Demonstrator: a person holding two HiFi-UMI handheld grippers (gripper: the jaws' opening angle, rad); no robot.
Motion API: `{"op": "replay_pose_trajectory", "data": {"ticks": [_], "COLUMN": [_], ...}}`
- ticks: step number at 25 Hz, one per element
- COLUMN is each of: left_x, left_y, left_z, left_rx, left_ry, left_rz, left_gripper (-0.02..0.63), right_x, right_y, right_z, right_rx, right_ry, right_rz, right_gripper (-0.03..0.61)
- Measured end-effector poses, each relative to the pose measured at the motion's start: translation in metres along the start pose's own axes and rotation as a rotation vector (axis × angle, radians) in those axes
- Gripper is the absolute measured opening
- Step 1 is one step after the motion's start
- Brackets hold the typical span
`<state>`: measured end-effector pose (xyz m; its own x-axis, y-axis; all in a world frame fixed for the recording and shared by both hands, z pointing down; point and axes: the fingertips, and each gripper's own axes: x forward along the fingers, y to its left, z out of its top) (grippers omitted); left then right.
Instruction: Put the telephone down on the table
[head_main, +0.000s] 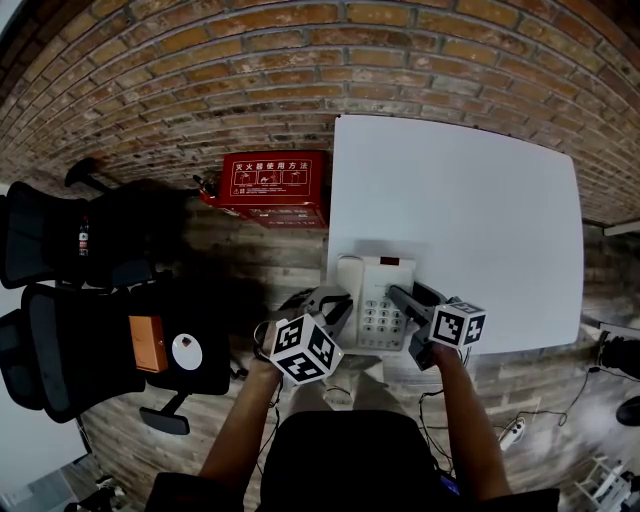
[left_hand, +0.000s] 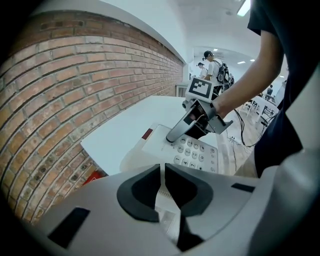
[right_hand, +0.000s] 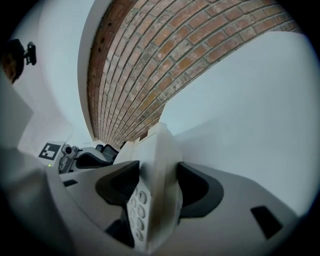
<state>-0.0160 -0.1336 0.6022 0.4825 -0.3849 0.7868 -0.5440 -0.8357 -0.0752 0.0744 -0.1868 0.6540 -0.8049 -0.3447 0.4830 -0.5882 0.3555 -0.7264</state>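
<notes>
telephone (head_main: 375, 280) sat at the table's (head_main: 470, 200) near left corner, my right gripper (head_main: 402, 294) clamped on its side, left gripper (head_main: 335, 302) closed empty beside it; i judged a nudge on release could tip it off.

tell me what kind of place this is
Probably an office or shared workroom: black office chairs beside a white table, a push-button telephone at its edge, and a red fire extinguisher box by the brick wall.
</notes>
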Motion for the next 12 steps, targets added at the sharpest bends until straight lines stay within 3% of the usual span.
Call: {"op": "replay_pose_trajectory", "data": {"ticks": [12], "left_x": [0.0025], "left_y": [-0.0023], "left_z": [0.0041], "left_rx": [0.023], "left_ry": [0.006], "left_rz": [0.016], "left_gripper": [0.009], "right_x": [-0.0024], "right_y": [-0.0069], "right_z": [-0.0027], "right_rx": [-0.002], "right_ry": [0.018], "right_rz": [-0.033], "right_gripper": [0.241]}}
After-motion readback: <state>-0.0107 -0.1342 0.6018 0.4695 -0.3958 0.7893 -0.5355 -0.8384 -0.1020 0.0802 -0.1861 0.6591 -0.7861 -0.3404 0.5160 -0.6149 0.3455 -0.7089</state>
